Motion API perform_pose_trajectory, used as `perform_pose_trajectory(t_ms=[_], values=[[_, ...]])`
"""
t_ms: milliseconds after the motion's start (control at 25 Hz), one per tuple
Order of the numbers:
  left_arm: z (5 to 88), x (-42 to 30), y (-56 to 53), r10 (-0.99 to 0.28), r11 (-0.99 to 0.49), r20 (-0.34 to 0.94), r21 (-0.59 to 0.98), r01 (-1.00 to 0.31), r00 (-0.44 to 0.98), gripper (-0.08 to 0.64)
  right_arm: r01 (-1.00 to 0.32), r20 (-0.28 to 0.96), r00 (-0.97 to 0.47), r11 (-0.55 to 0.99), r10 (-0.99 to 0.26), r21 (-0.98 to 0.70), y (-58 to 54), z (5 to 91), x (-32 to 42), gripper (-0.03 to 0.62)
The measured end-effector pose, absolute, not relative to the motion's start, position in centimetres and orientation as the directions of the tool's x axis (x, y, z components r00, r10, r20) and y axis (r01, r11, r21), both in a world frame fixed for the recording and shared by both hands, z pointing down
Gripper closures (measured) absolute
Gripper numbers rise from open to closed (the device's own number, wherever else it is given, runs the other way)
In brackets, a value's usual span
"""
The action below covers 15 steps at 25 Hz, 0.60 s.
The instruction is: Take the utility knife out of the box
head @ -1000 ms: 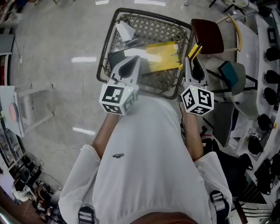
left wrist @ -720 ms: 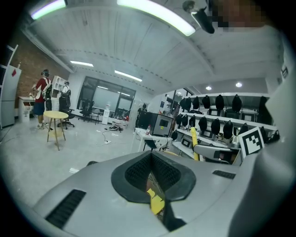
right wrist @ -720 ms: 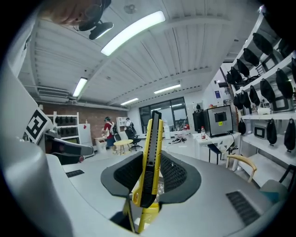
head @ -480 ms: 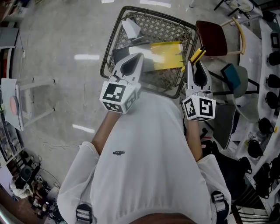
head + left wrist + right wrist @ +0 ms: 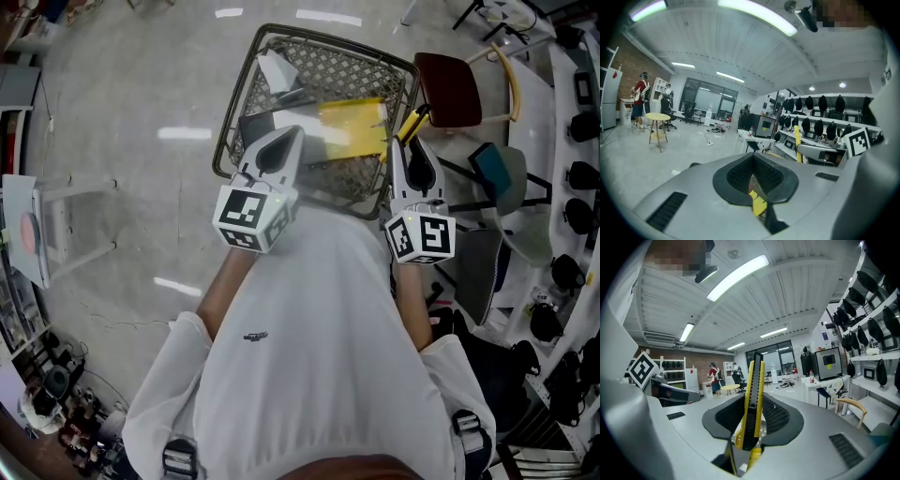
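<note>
Utility knife [image 5: 751, 404], slim yellow-and-black, clamped in right gripper [image 5: 753, 423] jaws; left gripper [image 5: 753, 180] jaws apart.

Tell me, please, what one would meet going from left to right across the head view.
white stand → left gripper → yellow box → utility knife → teal chair

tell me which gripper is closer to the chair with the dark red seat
Right. The right gripper, holding the utility knife, sits just beside the chair's dark red seat; the left gripper is over the wire basket's opposite side.
</note>
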State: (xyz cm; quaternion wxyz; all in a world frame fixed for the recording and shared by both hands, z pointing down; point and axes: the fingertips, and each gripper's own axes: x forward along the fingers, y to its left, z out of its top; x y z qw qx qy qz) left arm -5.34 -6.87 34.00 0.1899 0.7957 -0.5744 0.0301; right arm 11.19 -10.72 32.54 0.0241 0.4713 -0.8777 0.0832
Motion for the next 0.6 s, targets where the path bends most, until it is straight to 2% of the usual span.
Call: perform_pose_trajectory(t_ms=[600], values=[[33.98,-5.69,-6.24,-0.910,-0.248,0.266,0.264,-0.932,0.317,0.562,-0.814,0.126,-0.580,0.567,-0.805,-0.121,-10.67,32.91,10.62,0.485]])
